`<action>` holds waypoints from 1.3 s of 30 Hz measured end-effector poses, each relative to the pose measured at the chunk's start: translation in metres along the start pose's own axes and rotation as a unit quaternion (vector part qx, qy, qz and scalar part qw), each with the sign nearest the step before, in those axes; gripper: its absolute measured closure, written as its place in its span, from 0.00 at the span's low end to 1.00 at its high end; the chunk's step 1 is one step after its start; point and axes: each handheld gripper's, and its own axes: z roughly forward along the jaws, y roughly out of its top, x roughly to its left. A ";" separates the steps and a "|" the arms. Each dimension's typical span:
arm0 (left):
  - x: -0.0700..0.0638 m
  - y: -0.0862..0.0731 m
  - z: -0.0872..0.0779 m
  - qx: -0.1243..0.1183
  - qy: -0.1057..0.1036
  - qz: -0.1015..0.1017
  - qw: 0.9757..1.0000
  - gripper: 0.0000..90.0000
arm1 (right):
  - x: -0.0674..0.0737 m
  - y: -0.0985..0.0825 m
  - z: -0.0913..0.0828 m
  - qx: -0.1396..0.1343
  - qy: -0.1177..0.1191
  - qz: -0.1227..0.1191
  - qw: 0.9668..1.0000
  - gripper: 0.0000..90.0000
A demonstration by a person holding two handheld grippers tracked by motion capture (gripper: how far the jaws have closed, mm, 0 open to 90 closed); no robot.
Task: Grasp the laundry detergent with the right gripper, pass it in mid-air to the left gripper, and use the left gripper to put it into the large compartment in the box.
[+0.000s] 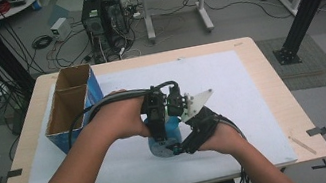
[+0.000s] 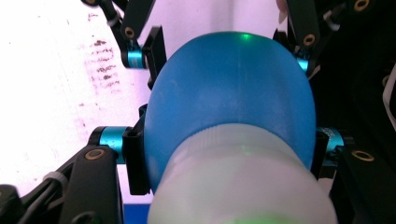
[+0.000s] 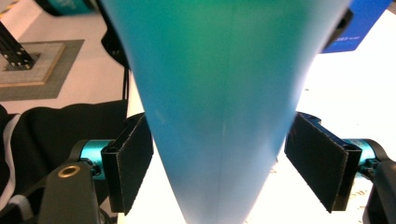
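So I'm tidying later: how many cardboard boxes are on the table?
1. A single open cardboard box with blue sides stands at the table's far left, beside the person's left forearm. Another could be hidden behind the arms.

No text, label, brand or number can be read on anything here.

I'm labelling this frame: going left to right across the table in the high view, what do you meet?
Blue cardboard box → left tool clamping the blue bottle → right tool → wooden stick.
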 end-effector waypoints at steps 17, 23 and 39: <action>0.011 -0.018 -0.019 0.013 -0.005 -0.036 0.999 0.42 | -0.006 0.000 -0.019 0.015 -0.007 0.017 1.000 0.17; 0.014 -0.031 -0.031 0.014 -0.005 -0.054 0.998 0.43 | -0.009 -0.003 -0.026 0.032 -0.015 0.021 0.999 0.15; 0.029 -0.075 -0.085 0.007 -0.008 -0.150 0.989 0.42 | -0.015 -0.005 -0.042 0.067 -0.031 0.033 0.997 0.13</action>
